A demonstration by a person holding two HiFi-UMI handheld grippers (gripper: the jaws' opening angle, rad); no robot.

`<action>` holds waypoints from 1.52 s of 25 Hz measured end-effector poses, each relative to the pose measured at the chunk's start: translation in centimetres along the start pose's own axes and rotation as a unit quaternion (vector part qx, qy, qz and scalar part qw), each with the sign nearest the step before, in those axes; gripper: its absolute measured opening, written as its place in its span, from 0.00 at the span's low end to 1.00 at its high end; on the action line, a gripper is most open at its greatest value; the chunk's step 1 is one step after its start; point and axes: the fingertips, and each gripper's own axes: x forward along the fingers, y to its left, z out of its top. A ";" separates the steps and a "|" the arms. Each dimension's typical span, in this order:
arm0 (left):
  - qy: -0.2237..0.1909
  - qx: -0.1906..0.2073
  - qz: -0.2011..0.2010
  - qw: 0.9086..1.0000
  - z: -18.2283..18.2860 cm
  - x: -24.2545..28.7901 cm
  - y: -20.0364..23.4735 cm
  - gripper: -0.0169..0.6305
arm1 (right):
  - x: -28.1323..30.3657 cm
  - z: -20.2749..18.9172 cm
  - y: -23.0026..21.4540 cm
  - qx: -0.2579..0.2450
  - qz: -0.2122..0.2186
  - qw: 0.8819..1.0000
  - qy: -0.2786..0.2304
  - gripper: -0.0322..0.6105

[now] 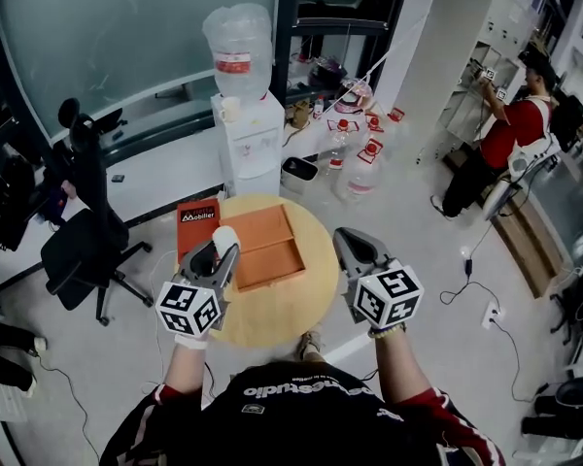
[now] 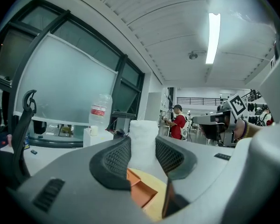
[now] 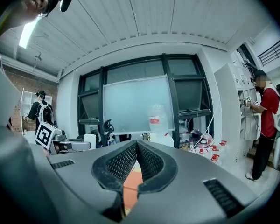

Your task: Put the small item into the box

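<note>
An open orange box [image 1: 267, 248] lies on a small round wooden table [image 1: 316, 294] in the head view. My left gripper [image 1: 223, 249] hovers at the box's left edge, shut on a small white item [image 1: 223, 235] that stands up between its jaws. In the left gripper view the white item [image 2: 143, 141] fills the gap in the left gripper [image 2: 143, 149], with the orange box [image 2: 142, 193] below. My right gripper [image 1: 349, 243] hangs at the box's right side. In its own view the right gripper [image 3: 136, 154] has its pads together, with nothing between them and the orange box [image 3: 130, 184] beneath.
A white water dispenser [image 1: 245, 134] stands beyond the table, a red carton [image 1: 196, 216] beside it at the table's left edge. A black office chair [image 1: 83, 231] is at the left. Water bottles [image 1: 360, 168] sit on the floor at the back right, near a person in red [image 1: 510, 134].
</note>
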 end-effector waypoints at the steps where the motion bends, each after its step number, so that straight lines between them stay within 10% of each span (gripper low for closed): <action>1: 0.002 0.003 -0.003 1.000 -0.1 0.3 0.0 0.29 | 0.2 -0.1 -0.2 0.000 -0.001 1.000 0.001 0.09; 38: 0.129 0.043 -0.063 0.989 -11.8 11.8 -1.9 0.29 | 1.2 -3.3 -6.2 0.011 -0.040 0.999 0.032 0.09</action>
